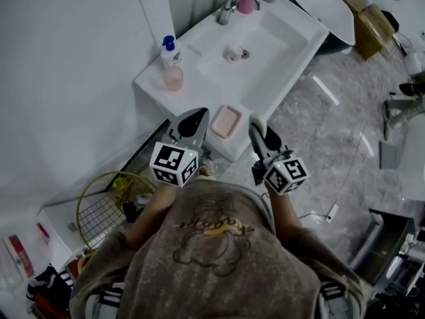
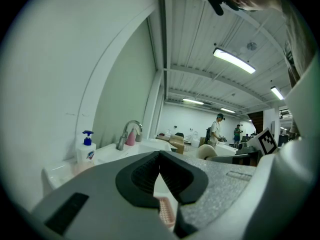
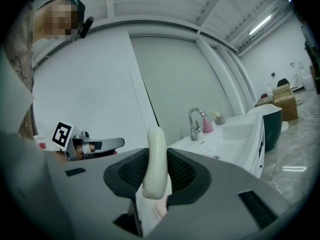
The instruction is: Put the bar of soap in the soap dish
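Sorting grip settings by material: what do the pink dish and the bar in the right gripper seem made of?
The soap dish: probably plastic, pink, matte, ribbed bed. The bar of soap: cream, smooth, slightly waxy sheen, rounded edges, as soap looks.

Brown printed T-shirt (image 1: 219,244); grey left gripper (image 1: 194,117) and right gripper (image 1: 256,129), each with 1 black-and-white marker cube (image 1: 174,164)

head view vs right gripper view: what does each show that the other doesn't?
Head view only: the pump bottle on the sink's corner. Right gripper view only: the right gripper with its pads clamped on the bar of soap, plus a ceiling light. Both: sink, faucet, left gripper.
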The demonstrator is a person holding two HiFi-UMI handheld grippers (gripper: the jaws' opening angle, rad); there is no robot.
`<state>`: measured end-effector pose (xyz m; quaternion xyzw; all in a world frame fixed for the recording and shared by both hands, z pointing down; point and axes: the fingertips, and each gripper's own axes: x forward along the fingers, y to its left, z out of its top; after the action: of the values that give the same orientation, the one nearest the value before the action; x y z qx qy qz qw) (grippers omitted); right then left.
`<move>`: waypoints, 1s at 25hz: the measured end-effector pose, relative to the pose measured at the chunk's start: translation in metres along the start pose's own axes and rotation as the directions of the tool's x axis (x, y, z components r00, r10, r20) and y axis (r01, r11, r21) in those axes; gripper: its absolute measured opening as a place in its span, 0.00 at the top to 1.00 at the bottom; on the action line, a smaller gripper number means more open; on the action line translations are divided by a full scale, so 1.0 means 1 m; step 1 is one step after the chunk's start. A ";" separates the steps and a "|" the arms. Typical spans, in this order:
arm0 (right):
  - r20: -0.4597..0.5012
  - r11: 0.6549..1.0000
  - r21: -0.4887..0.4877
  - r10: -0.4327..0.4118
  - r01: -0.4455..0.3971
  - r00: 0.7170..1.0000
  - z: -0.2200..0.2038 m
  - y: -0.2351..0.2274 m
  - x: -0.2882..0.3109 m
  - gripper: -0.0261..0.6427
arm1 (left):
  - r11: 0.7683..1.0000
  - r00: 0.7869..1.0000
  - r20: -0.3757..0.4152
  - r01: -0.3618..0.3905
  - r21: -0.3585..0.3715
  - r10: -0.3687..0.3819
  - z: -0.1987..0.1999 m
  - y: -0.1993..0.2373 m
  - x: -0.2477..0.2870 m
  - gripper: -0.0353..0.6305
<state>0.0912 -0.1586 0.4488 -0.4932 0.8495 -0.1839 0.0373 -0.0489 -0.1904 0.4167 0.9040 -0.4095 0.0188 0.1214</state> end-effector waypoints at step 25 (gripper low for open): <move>-0.093 0.996 -0.038 0.072 -0.076 0.993 0.006 -0.038 0.053 0.79 | 0.999 0.999 -0.027 -0.038 -0.029 0.037 -0.001 0.020 0.046 0.94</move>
<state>0.0968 -0.2227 0.4627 -0.4530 0.8717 -0.1872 -0.0051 -0.0335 -0.2367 0.4281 0.8940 -0.4248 0.0270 0.1398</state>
